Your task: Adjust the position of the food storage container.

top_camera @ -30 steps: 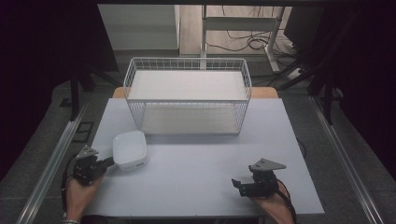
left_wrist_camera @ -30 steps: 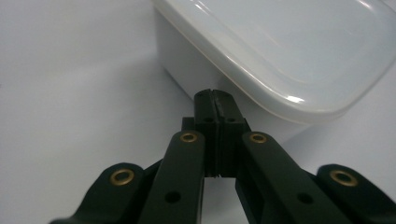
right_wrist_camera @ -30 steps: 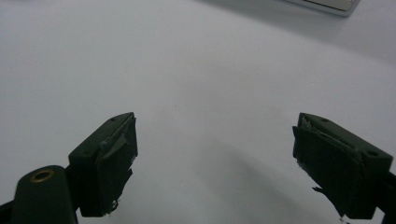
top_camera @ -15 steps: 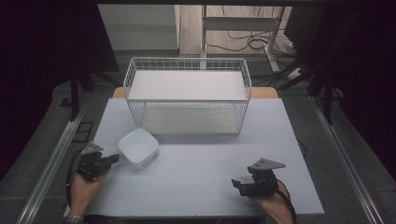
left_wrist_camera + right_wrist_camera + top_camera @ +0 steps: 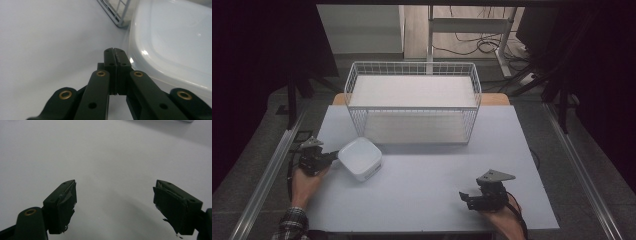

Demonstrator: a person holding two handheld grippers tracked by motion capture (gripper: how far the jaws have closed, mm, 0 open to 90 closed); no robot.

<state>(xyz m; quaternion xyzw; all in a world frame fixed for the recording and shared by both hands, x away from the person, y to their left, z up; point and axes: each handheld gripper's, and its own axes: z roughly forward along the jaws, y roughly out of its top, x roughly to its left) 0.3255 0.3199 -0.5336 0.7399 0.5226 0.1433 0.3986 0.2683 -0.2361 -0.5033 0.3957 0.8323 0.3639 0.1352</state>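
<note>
A white square lidded container (image 5: pixel 360 158) lies on the pale table (image 5: pixel 437 165), in front of the wire basket's left corner. My left gripper (image 5: pixel 332 156) is shut with nothing between its jaws, and its tips sit against the container's left edge. In the left gripper view the closed left gripper (image 5: pixel 115 51) points past the container's rounded rim (image 5: pixel 175 45), which lies on its right. My right gripper (image 5: pixel 464 197) rests near the table's front right, open and pointing left. In the right gripper view the right gripper (image 5: pixel 115 192) has bare table (image 5: pixel 100 150) between its jaws.
A white wire basket (image 5: pixel 412 64) stands at the back middle of the table, and its lower corner (image 5: pixel 115 15) is near the left gripper. Metal rails run along both table sides. Cables and a stand lie on the floor beyond.
My left gripper has moved right and away from the person, along the container's left side. The container has slid a little to the right and turned. The right hand has kept still.
</note>
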